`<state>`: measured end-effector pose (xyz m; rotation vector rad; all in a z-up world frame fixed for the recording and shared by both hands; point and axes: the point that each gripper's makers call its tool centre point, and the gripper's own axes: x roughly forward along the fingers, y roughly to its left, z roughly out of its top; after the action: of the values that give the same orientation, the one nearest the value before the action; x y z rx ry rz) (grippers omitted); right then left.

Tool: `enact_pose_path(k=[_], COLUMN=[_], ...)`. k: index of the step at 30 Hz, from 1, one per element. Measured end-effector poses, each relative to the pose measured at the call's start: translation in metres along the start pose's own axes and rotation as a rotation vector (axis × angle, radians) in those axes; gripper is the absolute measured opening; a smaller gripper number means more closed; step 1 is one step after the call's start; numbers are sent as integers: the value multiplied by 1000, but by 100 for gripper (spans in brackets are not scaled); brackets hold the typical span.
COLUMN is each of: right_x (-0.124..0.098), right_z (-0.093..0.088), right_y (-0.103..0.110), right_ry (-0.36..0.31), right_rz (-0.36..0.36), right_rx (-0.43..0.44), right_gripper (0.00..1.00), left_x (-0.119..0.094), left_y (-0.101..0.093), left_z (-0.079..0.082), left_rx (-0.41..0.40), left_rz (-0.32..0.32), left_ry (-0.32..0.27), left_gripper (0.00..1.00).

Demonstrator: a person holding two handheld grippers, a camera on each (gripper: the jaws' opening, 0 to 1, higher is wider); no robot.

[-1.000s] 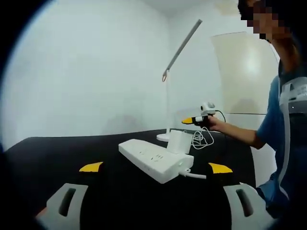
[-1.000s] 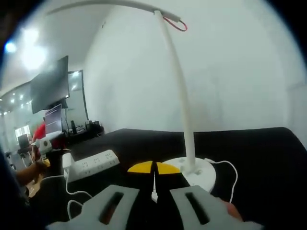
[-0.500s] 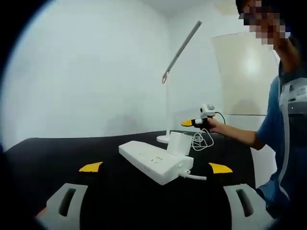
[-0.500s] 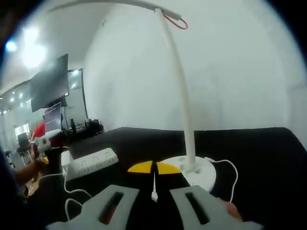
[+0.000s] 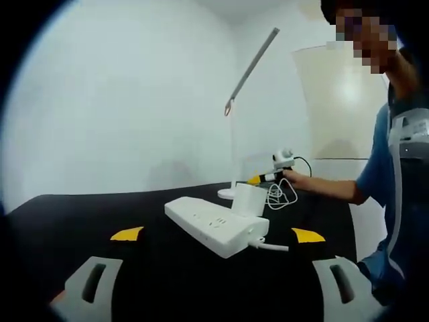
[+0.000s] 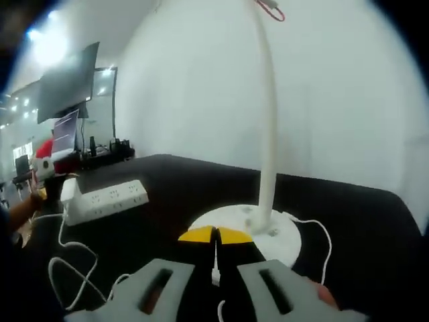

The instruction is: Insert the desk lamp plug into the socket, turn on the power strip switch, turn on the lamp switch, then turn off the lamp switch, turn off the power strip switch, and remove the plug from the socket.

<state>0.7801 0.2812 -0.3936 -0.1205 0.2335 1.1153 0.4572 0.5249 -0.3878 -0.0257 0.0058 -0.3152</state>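
Plug (image 5: 251, 199) sat in the strip (image 5: 216, 225), mid-table. Left gripper (image 5: 218, 236) hung open, well short of it. Right gripper (image 6: 215, 235) was pinched shut near the lamp base (image 6: 249, 227); a hard press there could skid the lamp or miss its switch.

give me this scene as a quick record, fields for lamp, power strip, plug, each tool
lamp: white desk lamp, round base on the black table
power strip: white power strip, lying flat on the table
plug: white adapter, seated at the strip's far end
left tool: left tool, open, holding nothing, aimed at the strip
right tool: right tool, shut, tips near the lamp base
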Motion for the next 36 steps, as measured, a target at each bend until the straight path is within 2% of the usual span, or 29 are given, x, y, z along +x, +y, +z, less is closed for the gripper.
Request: enact_pose_path(k=[5, 17, 36], right_x=[6, 14, 18], right_z=[-5, -15, -15], right_y=[-6, -7, -3], right_ry=[-2, 16, 7], right_rz=[-33, -42, -49], right_rx=[7, 11, -11], right_gripper=[3, 4, 3], left_x=[0, 0, 0], left_y=[-1, -2, -2], left_z=[1, 0, 0], left_rx=[0, 2, -2], left_rz=[-1, -4, -9], left_ry=[-6, -1, 0], left_gripper=[83, 83, 83])
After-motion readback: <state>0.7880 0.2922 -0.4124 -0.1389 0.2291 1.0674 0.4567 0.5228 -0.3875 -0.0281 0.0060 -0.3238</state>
